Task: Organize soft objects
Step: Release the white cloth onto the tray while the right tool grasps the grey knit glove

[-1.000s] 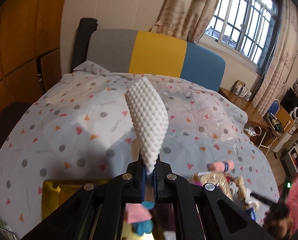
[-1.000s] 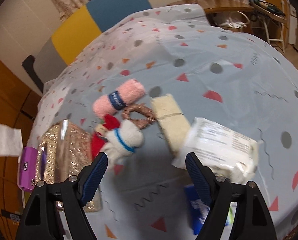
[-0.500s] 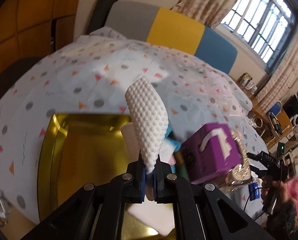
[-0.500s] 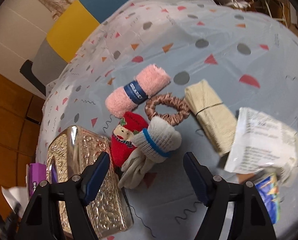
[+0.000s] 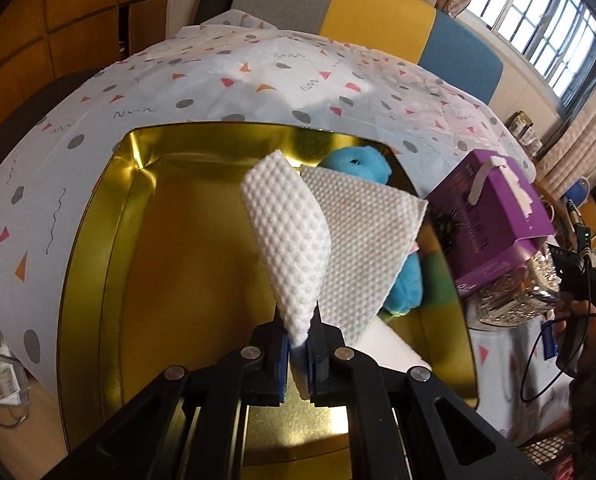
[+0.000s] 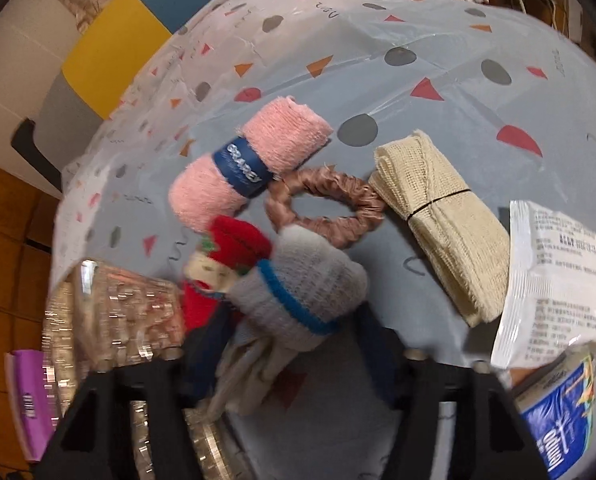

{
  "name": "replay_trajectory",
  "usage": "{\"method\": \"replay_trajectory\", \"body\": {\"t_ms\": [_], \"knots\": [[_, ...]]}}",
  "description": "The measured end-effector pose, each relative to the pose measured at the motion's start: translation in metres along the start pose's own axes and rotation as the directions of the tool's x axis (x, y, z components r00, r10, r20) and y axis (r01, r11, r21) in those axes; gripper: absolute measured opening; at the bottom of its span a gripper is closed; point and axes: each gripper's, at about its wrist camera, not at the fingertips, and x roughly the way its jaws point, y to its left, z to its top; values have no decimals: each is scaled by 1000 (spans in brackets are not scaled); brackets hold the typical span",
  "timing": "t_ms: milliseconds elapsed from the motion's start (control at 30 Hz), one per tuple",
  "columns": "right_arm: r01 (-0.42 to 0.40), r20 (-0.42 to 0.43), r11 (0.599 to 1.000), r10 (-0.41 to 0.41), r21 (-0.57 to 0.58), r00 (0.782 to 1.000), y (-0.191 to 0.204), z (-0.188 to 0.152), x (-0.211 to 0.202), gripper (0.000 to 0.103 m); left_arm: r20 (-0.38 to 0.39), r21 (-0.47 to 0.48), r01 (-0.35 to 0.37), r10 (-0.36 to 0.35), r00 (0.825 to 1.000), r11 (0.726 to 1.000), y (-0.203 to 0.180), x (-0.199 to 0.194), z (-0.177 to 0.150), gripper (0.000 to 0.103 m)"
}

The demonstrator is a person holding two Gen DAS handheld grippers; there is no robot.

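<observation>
My left gripper (image 5: 298, 354) is shut on a white dimpled cloth (image 5: 289, 248) and holds it over a gold tin tray (image 5: 97, 264). In the tray lie another white dimpled cloth (image 5: 362, 240) and a blue plush toy (image 5: 358, 162). My right gripper (image 6: 293, 344) is open, its blurred fingers either side of a grey glove with a blue band (image 6: 298, 300). Beside the glove lie a red Santa sock (image 6: 225, 256), a pink rolled towel (image 6: 249, 160), a brown scrunchie (image 6: 326, 208) and a beige folded cloth (image 6: 442, 216).
A purple box (image 5: 494, 216) sits on a shiny embossed tin (image 5: 514, 292) right of the tray. A white packet (image 6: 554, 288) and a blue packet (image 6: 558, 436) lie at the right. The table carries a patterned cloth (image 6: 418, 40); chairs stand behind.
My left gripper has carried the white cloth down over the gold tray. My right gripper has moved in low around the grey glove.
</observation>
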Motion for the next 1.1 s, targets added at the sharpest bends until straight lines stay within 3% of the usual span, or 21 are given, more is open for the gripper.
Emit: {"method": "replay_trajectory", "body": {"t_ms": [100, 167, 267, 400, 533, 600, 900, 1100], "knots": [[15, 20, 999, -14, -35, 1000, 2, 0, 5, 42, -3, 3, -16, 16, 1000, 1000, 0, 4, -3, 17], [7, 17, 999, -6, -49, 1000, 0, 0, 6, 41, 3, -3, -21, 21, 1000, 1000, 1, 4, -5, 39], [8, 3, 995, -7, -96, 1000, -1, 0, 6, 38, 29, -7, -46, 46, 999, 999, 2, 1, -9, 53], [27, -33, 986, -33, -163, 999, 0, -2, 5, 36, 82, -5, -101, 101, 991, 995, 4, -10, -14, 55], [49, -76, 980, -64, -193, 995, 3, -2, 5, 35, 155, 1, -121, 119, 981, 993, 4, -27, -20, 70], [75, -89, 969, -98, -237, 991, 8, -8, 3, 35, 180, 10, -116, 113, 977, 993, 2, -34, -23, 71], [127, -89, 900, -180, -416, 980, 14, -55, -16, 35, 176, 42, -99, 90, 980, 994, -9, -33, -31, 75], [117, -59, 905, -154, -410, 986, 7, -64, -20, 35, 165, 14, -132, 128, 978, 991, 1, -33, -31, 87]]}}
